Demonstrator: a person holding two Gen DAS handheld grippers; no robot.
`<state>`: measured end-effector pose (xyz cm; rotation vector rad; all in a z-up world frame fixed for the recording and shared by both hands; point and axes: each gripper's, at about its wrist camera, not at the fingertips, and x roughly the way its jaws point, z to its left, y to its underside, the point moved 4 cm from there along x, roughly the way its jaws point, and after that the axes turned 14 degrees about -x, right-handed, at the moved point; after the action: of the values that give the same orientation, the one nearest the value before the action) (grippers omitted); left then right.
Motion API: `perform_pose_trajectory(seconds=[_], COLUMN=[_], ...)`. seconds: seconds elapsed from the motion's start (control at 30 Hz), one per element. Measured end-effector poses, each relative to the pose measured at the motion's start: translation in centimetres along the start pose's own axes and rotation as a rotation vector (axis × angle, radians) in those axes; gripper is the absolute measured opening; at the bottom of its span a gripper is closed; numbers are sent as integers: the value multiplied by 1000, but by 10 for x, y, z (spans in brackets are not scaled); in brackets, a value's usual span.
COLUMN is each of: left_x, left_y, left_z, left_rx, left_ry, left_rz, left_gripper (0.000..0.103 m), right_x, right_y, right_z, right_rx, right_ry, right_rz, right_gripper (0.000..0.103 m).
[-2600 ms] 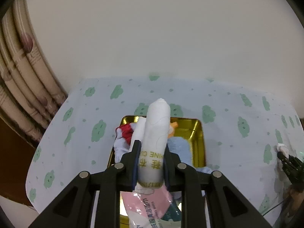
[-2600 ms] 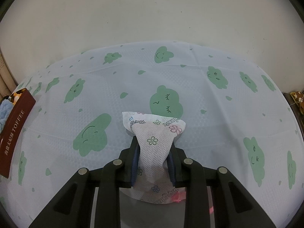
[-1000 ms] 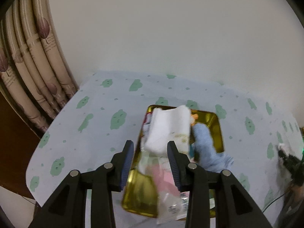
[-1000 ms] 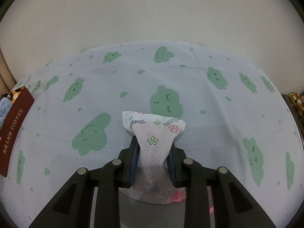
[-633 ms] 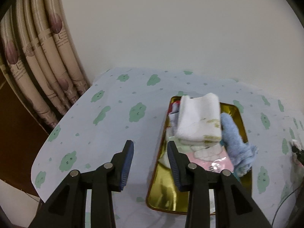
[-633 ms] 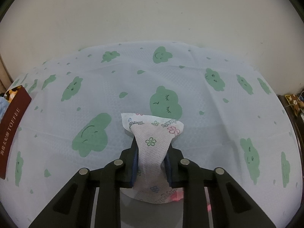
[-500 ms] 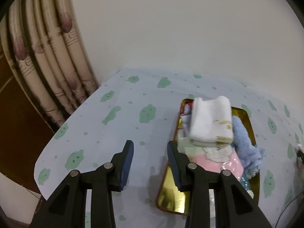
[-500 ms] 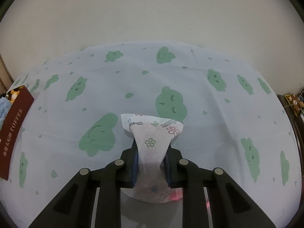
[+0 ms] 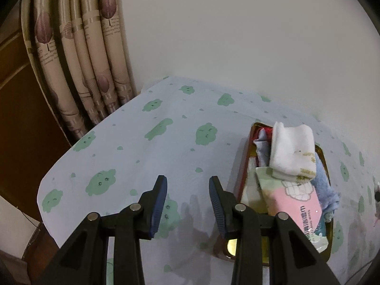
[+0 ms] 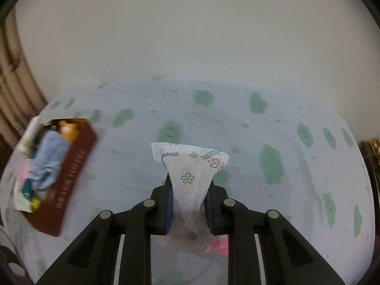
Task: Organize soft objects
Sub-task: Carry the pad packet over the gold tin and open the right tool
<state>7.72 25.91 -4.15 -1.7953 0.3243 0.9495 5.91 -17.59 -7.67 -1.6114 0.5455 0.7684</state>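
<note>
My left gripper [image 9: 187, 182] is open and empty above the tablecloth, left of the gold tin [image 9: 242, 173]. The tin holds a folded white towel [image 9: 293, 153], a pink tissue pack [image 9: 296, 201], a blue cloth [image 9: 324, 185] and a red and white item [image 9: 262, 135]. My right gripper [image 10: 188, 185] is shut on a white flower-printed packet [image 10: 190, 166], held above the table. In the right wrist view the tin [image 10: 68, 171] shows at the far left, blurred, with the blue cloth [image 10: 49, 156] in it.
A white tablecloth with green cloud prints [image 9: 154, 142] covers the table. Beige curtains [image 9: 78, 59] hang at the back left, past the table's left edge. A plain wall stands behind the table.
My left gripper let go of the white towel into the tin and drew back to the left. My right gripper, still holding the packet, has swung towards the tin, which now shows larger.
</note>
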Motion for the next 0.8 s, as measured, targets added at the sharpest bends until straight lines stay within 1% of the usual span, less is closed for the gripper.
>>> perform_pose_trajectory(seconds=[0.17, 0.37, 0.6, 0.8], left_x=[5, 8, 7, 7], left_y=[2, 3, 5, 7], left_z=[5, 7, 11, 16], left_rx=[7, 0, -12, -18], left_ry=[-20, -23, -12, -15], left_rz=[4, 16, 18, 27], left_gripper=[37, 37, 37, 37], right_x=[-9, -12, -3, 7], right_y=[-22, -40, -53, -65], right_z=[47, 102, 154, 196], right_rx=[-61, -148, -209, -269], right_ry=[-71, -140, -212, -244], right_rz=[-33, -50, -45, -38], right_gripper=[20, 20, 20, 20])
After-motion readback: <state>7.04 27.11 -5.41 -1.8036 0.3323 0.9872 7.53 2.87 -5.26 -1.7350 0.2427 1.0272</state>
